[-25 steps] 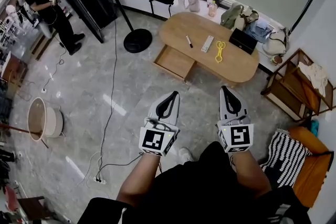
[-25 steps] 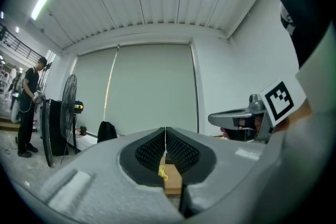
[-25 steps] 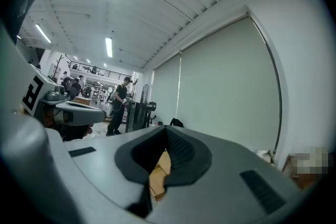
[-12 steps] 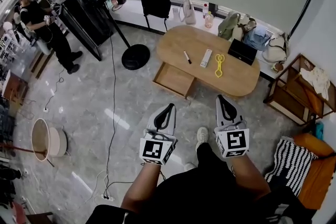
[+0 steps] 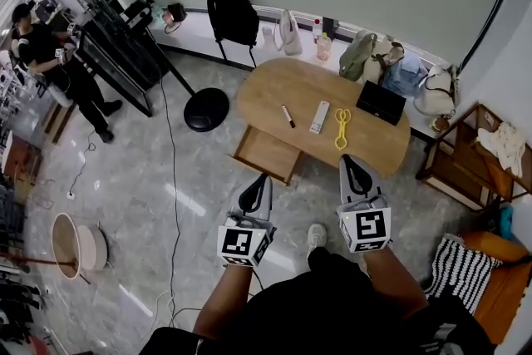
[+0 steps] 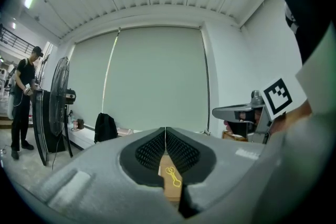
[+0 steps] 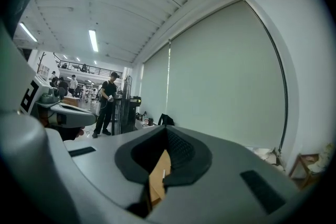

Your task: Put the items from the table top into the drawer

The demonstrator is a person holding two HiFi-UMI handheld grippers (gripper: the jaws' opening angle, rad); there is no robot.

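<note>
Evidently, the left hand-held gripper [image 5: 263, 177] and the right hand-held gripper [image 5: 345, 159] are held with jaws together and empty, short of the bench [image 5: 274, 91], where the marker [image 5: 288, 115], remote [image 5: 319, 117] and yellow tongs [image 5: 342, 127] are laid, judged light, stiff and best pinched across their narrow middles.

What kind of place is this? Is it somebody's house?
Probably a lab or workshop, not a home: there's a wooden table with an open drawer, but also a cable across the floor and another person beside a black equipment rack.
</note>
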